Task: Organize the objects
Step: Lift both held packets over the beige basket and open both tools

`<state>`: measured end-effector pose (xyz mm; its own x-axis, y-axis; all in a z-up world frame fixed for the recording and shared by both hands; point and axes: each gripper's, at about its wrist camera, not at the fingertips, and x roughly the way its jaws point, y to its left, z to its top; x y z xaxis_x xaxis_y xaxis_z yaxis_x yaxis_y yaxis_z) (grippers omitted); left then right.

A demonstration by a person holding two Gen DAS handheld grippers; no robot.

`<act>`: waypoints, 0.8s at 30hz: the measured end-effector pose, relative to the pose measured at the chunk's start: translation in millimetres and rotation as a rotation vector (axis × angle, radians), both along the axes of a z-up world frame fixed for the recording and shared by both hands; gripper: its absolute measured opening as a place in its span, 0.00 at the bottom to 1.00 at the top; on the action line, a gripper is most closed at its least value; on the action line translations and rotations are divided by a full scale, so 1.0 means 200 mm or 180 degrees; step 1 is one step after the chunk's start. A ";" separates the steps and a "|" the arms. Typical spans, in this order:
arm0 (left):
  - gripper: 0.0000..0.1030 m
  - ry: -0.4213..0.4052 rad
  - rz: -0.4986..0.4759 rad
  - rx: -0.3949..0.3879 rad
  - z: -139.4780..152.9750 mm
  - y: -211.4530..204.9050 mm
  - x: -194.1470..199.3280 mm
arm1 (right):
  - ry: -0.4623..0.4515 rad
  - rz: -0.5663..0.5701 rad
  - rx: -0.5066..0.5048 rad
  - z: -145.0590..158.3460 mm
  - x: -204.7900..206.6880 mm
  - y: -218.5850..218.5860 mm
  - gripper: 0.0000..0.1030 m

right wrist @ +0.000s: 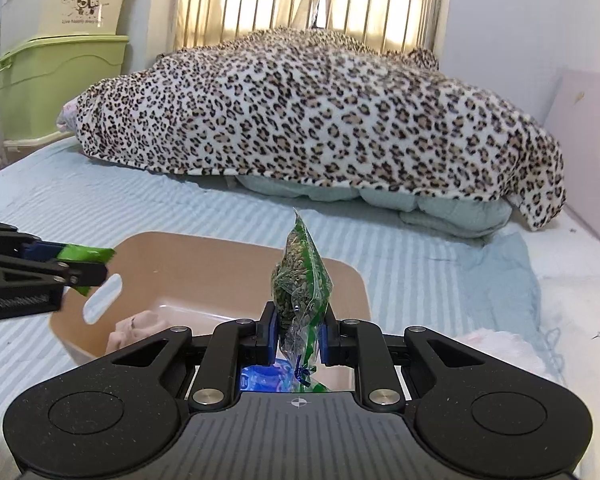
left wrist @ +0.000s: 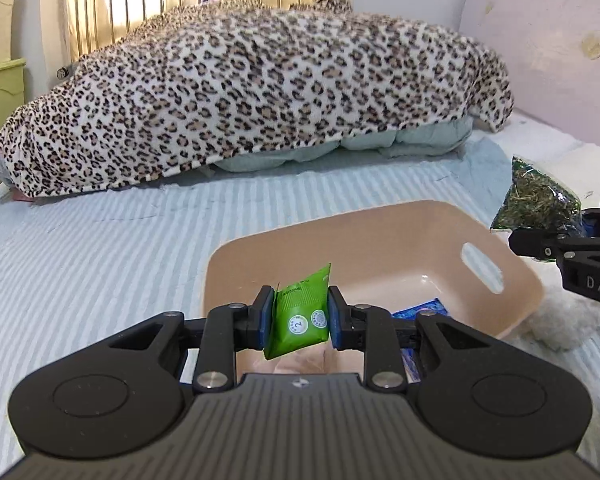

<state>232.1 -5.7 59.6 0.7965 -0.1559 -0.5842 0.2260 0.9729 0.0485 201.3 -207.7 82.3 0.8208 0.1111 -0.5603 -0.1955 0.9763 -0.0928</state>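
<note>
Holding a blue packet (right wrist: 260,376) and pale cloth (right wrist: 136,330), the tan bin (left wrist: 512,276) sits beneath the left gripper (left wrist: 299,314) pinching a green sachet (left wrist: 300,312) and, at its three o'clock, the right gripper (right wrist: 298,330) pinching a herb bag (right wrist: 300,276).

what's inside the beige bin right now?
In the beige bin: a blue packet near the right gripper, and a pinkish cloth-like lump by the slotted handle wall. The grippers hide the rest of the floor.
</note>
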 end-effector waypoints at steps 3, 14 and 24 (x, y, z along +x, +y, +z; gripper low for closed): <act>0.28 0.0116 0.0084 -0.0042 -0.06 -0.03 0.09 | 0.0097 -0.0026 0.0016 -0.07 0.07 0.01 0.17; 0.31 0.0493 0.0040 0.0222 -0.30 -0.14 0.26 | 0.0581 -0.0054 -0.0031 -0.32 0.25 0.04 0.18; 0.70 0.0283 0.0008 0.0290 -0.20 -0.11 0.09 | 0.0391 -0.0022 -0.0069 -0.20 0.13 0.03 0.59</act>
<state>249.3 -27.1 20.3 0.7413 -0.0970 -0.6642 0.2309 0.9659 0.1167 228.1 -201.8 42.1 0.7465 0.0924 -0.6589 -0.1999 0.9757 -0.0897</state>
